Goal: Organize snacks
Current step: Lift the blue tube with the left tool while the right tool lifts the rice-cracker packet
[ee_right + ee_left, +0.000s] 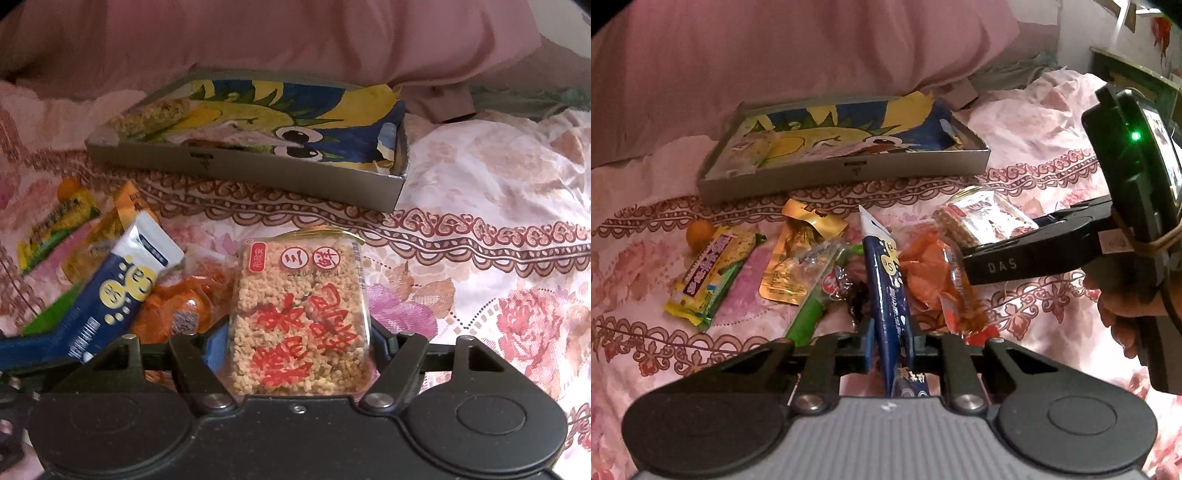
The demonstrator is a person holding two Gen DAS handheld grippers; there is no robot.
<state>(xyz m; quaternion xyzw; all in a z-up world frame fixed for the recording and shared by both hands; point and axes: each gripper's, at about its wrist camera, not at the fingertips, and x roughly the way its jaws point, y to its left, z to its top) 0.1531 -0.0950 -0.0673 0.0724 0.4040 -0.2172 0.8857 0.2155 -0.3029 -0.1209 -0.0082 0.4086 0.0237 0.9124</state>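
With snacks still strewn on the bed, the left gripper [890, 345] clamps a blue packet [886, 288] and the right gripper [299, 347] grips a rice cake [299, 317], both lifted clear for the box [849, 173] just beyond.

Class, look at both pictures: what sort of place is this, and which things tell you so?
Probably a bedroom: the snacks lie on a floral bedsheet, with a bulky pink quilt behind the shallow box.

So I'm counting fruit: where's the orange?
In the left wrist view the orange lies on the bedspread at far left, behind the yellow snack bar.
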